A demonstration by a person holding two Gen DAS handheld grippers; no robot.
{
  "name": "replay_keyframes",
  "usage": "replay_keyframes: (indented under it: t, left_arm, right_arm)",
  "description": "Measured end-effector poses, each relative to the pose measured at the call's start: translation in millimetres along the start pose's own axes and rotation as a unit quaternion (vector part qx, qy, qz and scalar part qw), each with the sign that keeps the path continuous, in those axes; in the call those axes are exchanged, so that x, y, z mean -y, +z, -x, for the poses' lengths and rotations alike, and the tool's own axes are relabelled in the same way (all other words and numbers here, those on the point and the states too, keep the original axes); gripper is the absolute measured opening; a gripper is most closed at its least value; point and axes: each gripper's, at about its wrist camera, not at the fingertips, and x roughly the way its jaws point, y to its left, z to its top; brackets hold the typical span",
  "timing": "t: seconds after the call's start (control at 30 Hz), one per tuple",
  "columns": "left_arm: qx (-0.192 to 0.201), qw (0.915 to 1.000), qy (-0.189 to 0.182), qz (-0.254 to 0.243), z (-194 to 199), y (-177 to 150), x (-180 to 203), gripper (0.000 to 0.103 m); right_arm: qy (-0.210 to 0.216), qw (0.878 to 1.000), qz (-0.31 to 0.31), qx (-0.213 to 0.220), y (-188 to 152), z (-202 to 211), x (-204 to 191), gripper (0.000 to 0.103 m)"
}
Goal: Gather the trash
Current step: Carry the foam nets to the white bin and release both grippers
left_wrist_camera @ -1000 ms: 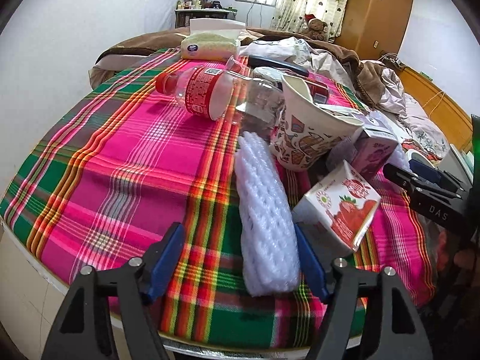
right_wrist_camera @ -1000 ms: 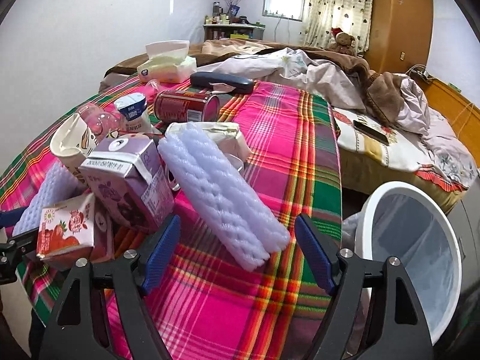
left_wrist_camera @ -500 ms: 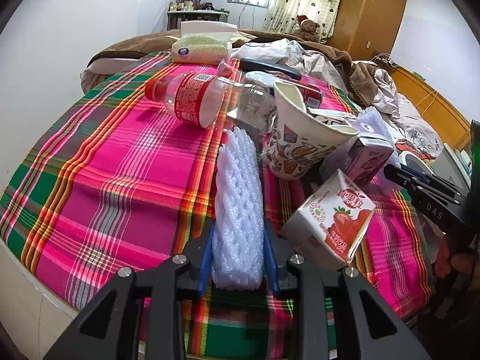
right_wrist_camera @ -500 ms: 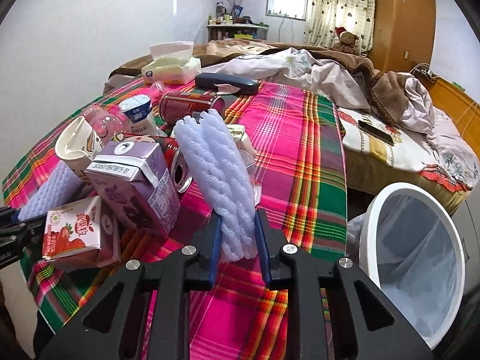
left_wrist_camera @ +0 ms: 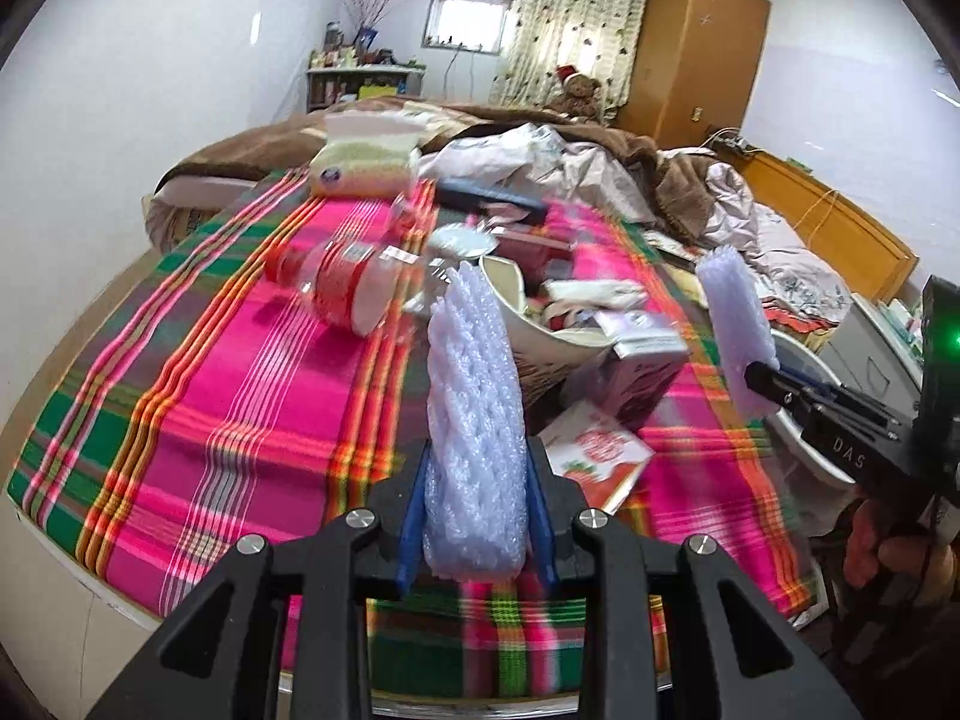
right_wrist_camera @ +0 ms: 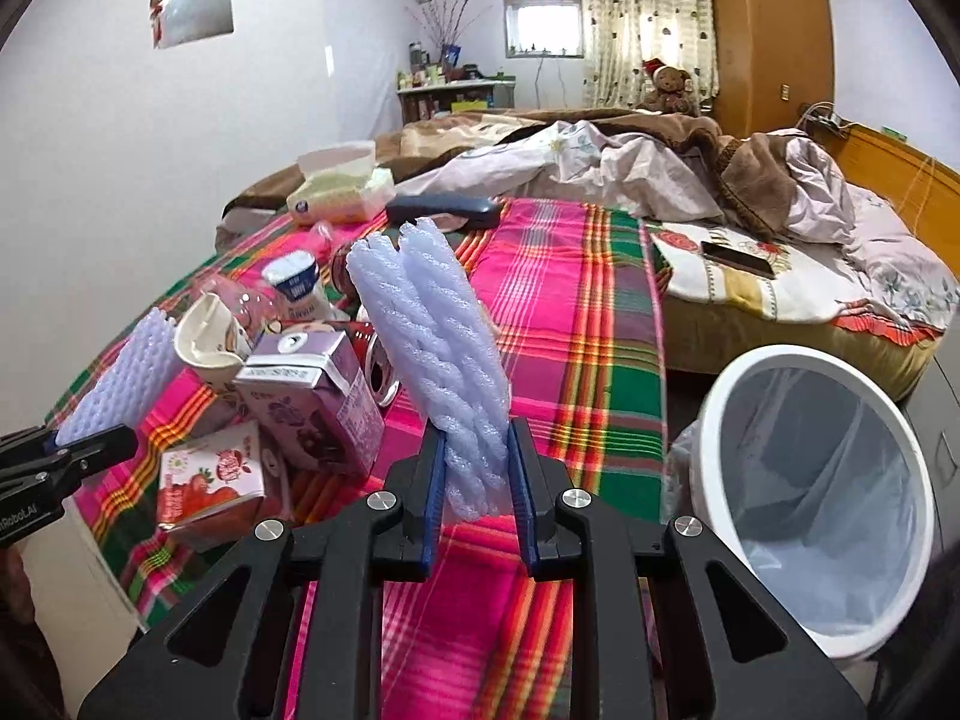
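Note:
My left gripper point(left_wrist_camera: 477, 519) is shut on a white foam net sleeve point(left_wrist_camera: 474, 396) and holds it lifted off the plaid cloth point(left_wrist_camera: 240, 372). My right gripper point(right_wrist_camera: 477, 495) is shut on a second foam net sleeve point(right_wrist_camera: 432, 336), also raised. Each gripper shows in the other view: the right one with its sleeve point(left_wrist_camera: 735, 330) at the right, the left one with its sleeve point(right_wrist_camera: 114, 384) at the left. A white bin point(right_wrist_camera: 720, 414) with a clear liner stands on the floor at the right of my right gripper.
On the table lie a plastic bottle point(left_wrist_camera: 354, 288), a paper cup point(right_wrist_camera: 210, 339), a purple carton point(right_wrist_camera: 318, 402), a strawberry carton point(right_wrist_camera: 210, 480), a red can point(right_wrist_camera: 375, 354), a yogurt pot point(right_wrist_camera: 297, 285), a tissue pack point(right_wrist_camera: 336, 189) and a dark case point(right_wrist_camera: 444, 210). A bed is behind.
Both grippers closed on their foam sleeves, then lifted them off the table. The views have risen and tilted up; the left view is blurred with motion.

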Motion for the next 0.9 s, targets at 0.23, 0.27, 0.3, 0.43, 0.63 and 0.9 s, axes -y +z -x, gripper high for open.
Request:
replay_keyframes:
  t: [0.23,0.27,0.3,0.43,0.63,0.9]
  left_arm:
    - [0.02,0.9991,-0.021,-0.031,11.6,15.6,29.7,0.031]
    - [0.023,0.9987,-0.024,-0.037,13.2,18.0,34.5,0.031]
    - [0.027,0.9984,-0.026,-0.042,14.5,20.5,38.9,0.031]
    - [0.036,0.9969,-0.042,-0.056,15.3,30.1,58.7,0.031]
    - [0.034,0.9923,-0.081,-0.087,4.0,44.7,99.4,0.031]
    - [0.011,0.979,-0.149,-0.139,-25.3,57.7,171.5,0.031]
  right_arm:
    - [-0.012,0.999,-0.028,0.027,1.9,19.2,13.1,0.021]
    - [-0.014,0.999,-0.031,0.03,2.1,21.6,15.1,0.021]
    - [-0.016,0.999,-0.034,0.033,2.3,24.2,17.7,0.021]
    - [-0.029,0.997,-0.053,0.046,3.4,31.8,30.7,0.021]
    - [-0.06,0.993,-0.083,0.05,-0.2,39.4,57.0,0.021]
    - [-0.118,0.984,-0.129,0.04,-8.4,41.5,103.5,0.021]
